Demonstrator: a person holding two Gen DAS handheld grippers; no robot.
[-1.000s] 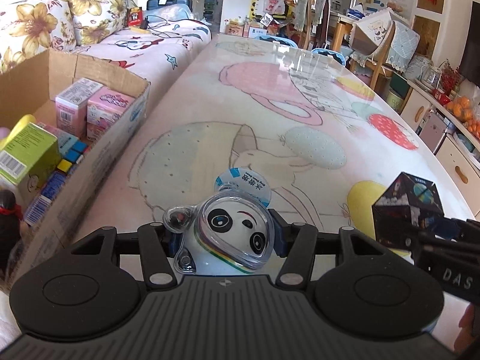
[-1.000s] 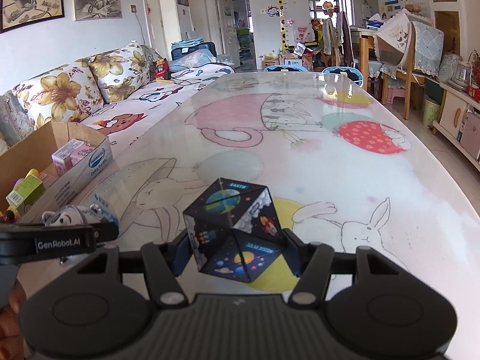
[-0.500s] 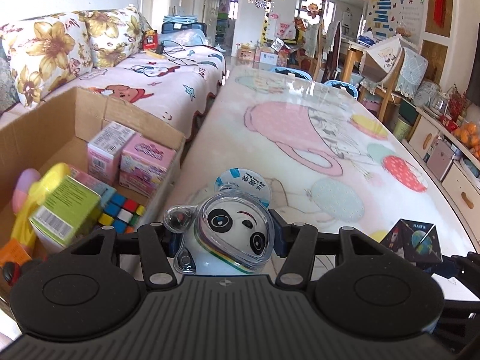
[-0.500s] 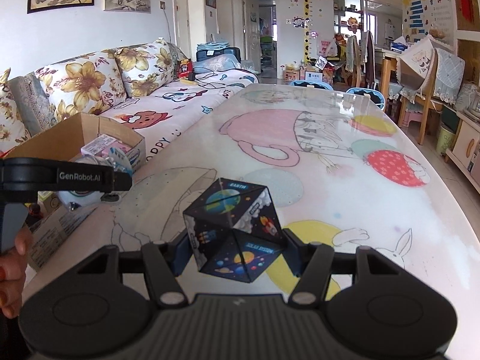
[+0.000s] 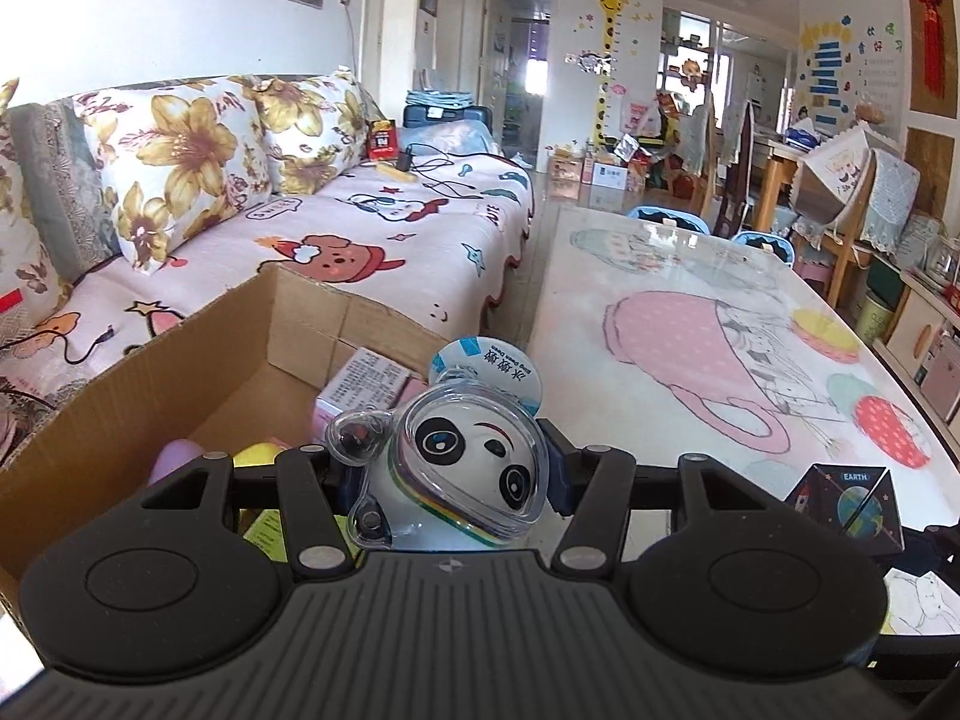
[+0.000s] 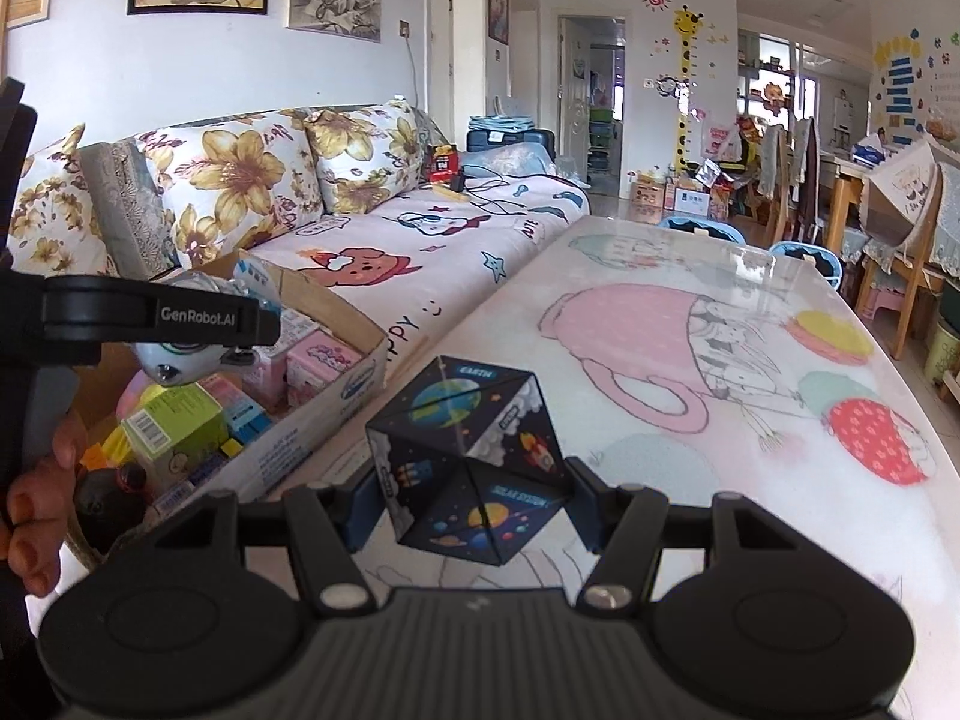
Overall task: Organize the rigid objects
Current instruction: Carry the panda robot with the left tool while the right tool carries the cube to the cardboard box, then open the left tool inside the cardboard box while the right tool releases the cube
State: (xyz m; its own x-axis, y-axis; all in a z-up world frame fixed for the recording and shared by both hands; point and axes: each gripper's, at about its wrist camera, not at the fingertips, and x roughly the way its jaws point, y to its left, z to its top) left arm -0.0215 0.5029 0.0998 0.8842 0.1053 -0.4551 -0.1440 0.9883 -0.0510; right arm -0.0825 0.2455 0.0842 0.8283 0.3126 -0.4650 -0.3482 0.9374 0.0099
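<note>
My left gripper (image 5: 447, 483) is shut on a white panda figure (image 5: 462, 468) in a clear shell and holds it above the open cardboard box (image 5: 180, 384). The figure also shows in the right wrist view (image 6: 186, 354), over the box (image 6: 312, 420). My right gripper (image 6: 465, 495) is shut on a dark space-print cube (image 6: 468, 456) and holds it above the table (image 6: 690, 420), just right of the box. The cube also shows in the left wrist view (image 5: 846, 507).
The box holds pink cartons (image 6: 312, 360), a green carton (image 6: 174, 426), a colour cube and other toys. A sofa with flowered cushions (image 5: 198, 162) stands behind the box. Chairs (image 6: 888, 252) and shelves stand beyond the table's far end.
Both grippers have risen and swung left. The panda figure has gone from over the table to over the box. The cube has moved toward the box's edge.
</note>
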